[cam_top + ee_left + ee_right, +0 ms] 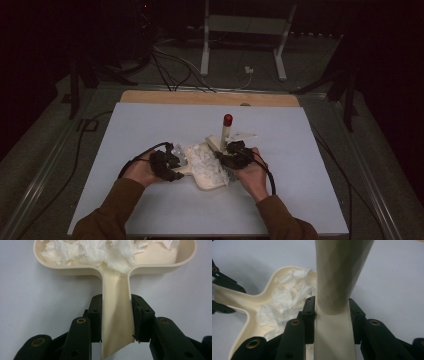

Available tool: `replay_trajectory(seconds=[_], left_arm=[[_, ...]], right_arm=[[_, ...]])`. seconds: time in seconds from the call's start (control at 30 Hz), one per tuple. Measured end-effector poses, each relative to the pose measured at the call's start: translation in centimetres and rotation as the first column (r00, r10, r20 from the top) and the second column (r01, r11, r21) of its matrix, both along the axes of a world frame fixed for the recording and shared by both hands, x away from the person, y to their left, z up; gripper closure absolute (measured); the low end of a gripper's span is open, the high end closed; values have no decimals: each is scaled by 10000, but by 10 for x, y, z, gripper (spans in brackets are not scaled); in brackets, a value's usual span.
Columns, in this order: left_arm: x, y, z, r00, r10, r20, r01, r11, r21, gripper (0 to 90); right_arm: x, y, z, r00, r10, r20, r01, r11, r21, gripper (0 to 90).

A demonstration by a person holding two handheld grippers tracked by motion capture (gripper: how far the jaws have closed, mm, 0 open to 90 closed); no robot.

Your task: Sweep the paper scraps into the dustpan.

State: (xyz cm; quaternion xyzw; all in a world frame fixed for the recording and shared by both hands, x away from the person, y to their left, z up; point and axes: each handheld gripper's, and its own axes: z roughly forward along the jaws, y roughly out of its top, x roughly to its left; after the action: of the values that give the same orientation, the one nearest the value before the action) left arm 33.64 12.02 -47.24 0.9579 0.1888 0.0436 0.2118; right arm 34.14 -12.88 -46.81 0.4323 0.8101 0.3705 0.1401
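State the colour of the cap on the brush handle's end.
Red: the cap tops the cream brush handle. The high view shows it best.

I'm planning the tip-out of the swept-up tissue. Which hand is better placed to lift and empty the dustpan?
Left, probably. The left gripper is shut on the dustpan handle, with crumpled tissue in the pan. The right gripper is shut on the brush handle.

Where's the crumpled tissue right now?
In the high view, mid-table: crumpled tissue lies in the cream dustpan, between the left tongs and right tongs.
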Motion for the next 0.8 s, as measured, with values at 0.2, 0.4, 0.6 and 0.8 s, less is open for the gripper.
replay_trajectory(seconds=[0.2, 0.4, 0.6, 0.8], left_arm=[[-2, 2, -3, 9999, 127, 17, -127, 9997, -213, 661], [-4, 2, -6, 9996, 268, 7, -267, 9986, -452, 661], [-7, 3, -10, 9991, 422, 91, -414, 9966, -717, 661], [-16, 6, -17, 9973, 597, 436, -542, 9917, -1165, 662]], right_arm=[[-3, 7, 4, 10000, -76, -49, 77, 9996, 255, 667], [-5, 17, 5, 9999, -13, -103, 16, 9994, 337, 667], [-7, 23, 5, 9994, 224, -263, -209, 9982, 564, 667], [-8, 21, 9, 9996, 236, 173, -237, 9997, 62, 667]])
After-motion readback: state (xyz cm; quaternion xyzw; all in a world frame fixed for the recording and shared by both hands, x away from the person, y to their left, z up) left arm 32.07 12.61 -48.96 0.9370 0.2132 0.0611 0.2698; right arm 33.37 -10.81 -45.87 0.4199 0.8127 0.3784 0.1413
